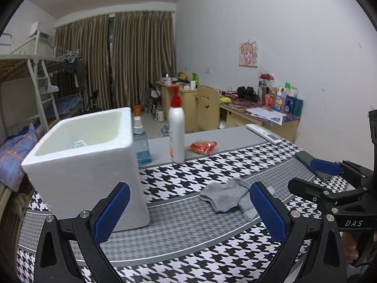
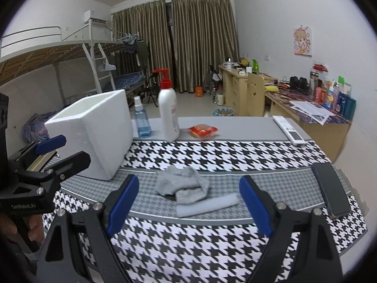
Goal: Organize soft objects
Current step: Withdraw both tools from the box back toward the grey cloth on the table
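A crumpled grey sock (image 2: 182, 182) lies on the houndstooth cloth (image 2: 212, 247), with a paler rolled sock (image 2: 207, 205) just in front of it. My right gripper (image 2: 188, 180) hovers near them, open and empty. In the left wrist view the grey sock (image 1: 223, 195) lies ahead and to the right, partly behind my right finger. My left gripper (image 1: 188, 187) is open with nothing in it. A white foam box (image 1: 89, 165) stands to the left of the socks, and something pale blue lies inside it. Each gripper shows in the other's view: the right gripper (image 1: 313, 176) and the left gripper (image 2: 61, 153).
Behind the socks stand a blue spray bottle (image 2: 141, 120) and a white pump bottle (image 2: 168, 115) with a red top. A red snack packet (image 2: 202, 131) and a white remote (image 2: 288, 129) lie farther back. A black phone (image 2: 329, 188) lies at the right.
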